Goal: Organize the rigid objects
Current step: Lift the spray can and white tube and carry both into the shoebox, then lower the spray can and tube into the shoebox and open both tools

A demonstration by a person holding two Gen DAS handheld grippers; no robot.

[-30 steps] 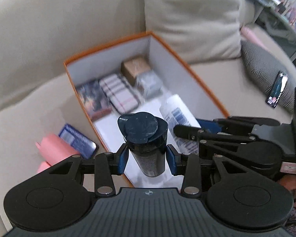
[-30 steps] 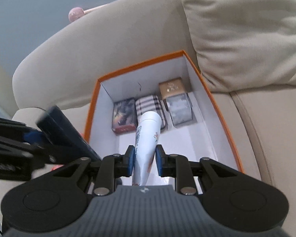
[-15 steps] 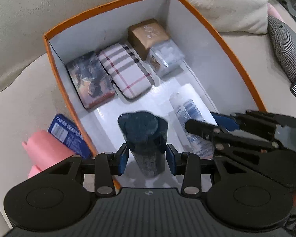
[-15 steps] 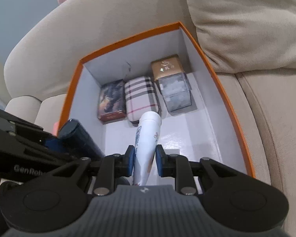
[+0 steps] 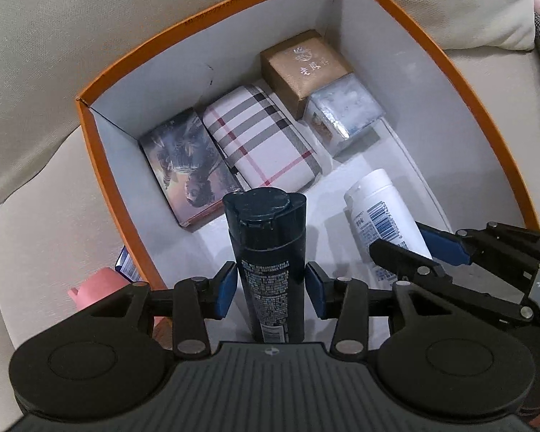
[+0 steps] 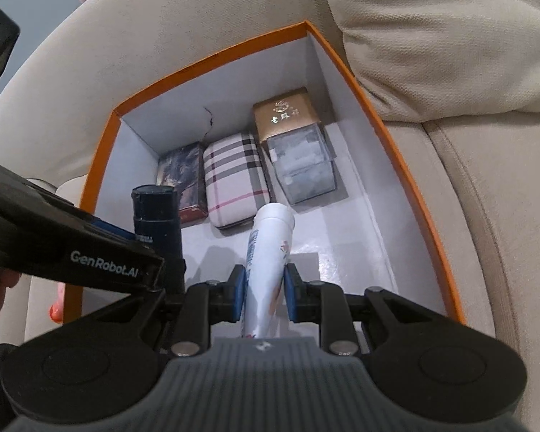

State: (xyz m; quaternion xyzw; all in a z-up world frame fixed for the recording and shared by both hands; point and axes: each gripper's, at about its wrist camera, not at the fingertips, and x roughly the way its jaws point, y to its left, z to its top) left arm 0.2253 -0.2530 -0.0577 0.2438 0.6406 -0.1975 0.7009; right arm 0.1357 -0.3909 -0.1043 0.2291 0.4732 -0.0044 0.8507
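Note:
An orange box (image 5: 100,165) with a white inside sits on a beige sofa; it also shows in the right wrist view (image 6: 406,165). My left gripper (image 5: 270,289) is shut on a dark blue bottle (image 5: 268,252) held inside the box near its front left. My right gripper (image 6: 264,293) is shut on a white tube (image 6: 268,252), also inside the box, to the right of the bottle. At the box's far end lie a picture box (image 5: 187,165), a plaid case (image 5: 262,140), a brown box (image 5: 306,68) and a clear box (image 5: 345,111).
A pink object (image 5: 97,289) and a blue packet (image 5: 126,266) lie on the sofa left of the box. A beige cushion (image 6: 432,36) leans behind the box's right side. The box walls stand close on both sides.
Both grippers have moved forward and down into the box with the bottle and the tube. The box contents now look closer.

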